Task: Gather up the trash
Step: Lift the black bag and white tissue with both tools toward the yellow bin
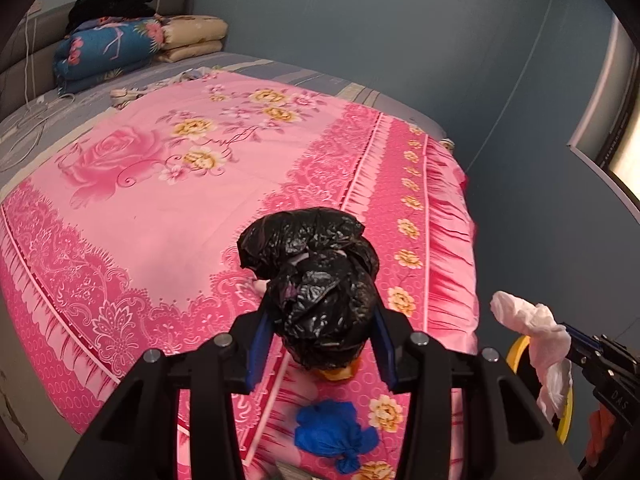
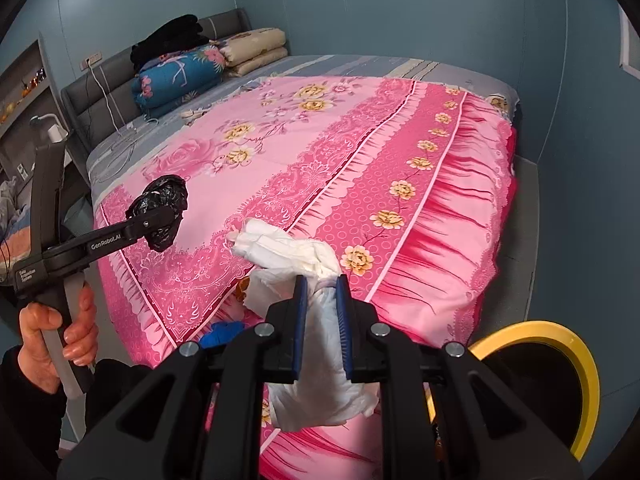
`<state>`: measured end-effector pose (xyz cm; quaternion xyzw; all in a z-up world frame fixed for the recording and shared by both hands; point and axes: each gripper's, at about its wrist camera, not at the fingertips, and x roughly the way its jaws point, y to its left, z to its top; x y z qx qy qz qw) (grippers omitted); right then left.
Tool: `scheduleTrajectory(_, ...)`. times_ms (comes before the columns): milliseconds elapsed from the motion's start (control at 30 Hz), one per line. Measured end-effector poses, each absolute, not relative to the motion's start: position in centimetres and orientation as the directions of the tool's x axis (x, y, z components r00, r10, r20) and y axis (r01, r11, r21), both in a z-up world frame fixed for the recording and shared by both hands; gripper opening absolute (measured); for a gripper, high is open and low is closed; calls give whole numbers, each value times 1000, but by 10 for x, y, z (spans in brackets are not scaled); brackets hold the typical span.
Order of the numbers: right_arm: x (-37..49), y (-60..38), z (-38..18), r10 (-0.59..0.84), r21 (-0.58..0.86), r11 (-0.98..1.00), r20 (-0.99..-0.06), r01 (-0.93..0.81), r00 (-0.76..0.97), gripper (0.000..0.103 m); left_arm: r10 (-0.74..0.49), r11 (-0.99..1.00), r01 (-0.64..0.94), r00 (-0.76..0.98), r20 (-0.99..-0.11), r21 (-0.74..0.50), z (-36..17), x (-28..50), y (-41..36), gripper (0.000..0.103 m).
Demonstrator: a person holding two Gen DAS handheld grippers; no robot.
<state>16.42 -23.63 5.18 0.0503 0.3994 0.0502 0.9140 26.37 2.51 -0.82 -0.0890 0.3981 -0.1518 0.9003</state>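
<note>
Above the near edge of the pink floral bedspread [image 1: 168, 216], your left gripper [image 1: 320, 312] is clenched on a crumpled black plastic bag bundle [image 1: 316, 276], and your right gripper [image 2: 322, 292] is clamped tight on a wad of white tissue paper [image 2: 288, 252]. Both pieces of trash hang clear of the bed. The tissue trails loosely below the jaws, so a quick swing may tear it or shake a piece free. The glossy black bundle bulges beyond the pads and could slip if your grip eases. At your near right stands a yellow-rimmed dark bin [image 2: 560, 344], the likely drop point; you could clip its rim. A knotted blue bag [image 1: 332, 436] and an orange scrap [image 1: 338, 374] lie on the bedspread near you, uncollected. Folded quilts [image 2: 180, 76] sit far left, well apart.
</note>
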Motion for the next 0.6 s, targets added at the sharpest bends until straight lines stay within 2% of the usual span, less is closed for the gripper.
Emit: scheduleTrajectory(600, 104, -305, 92, 59, 164, 984, -647, 63, 760, 14, -441, 896, 353, 625, -644, -270, 30, 220, -47, 41)
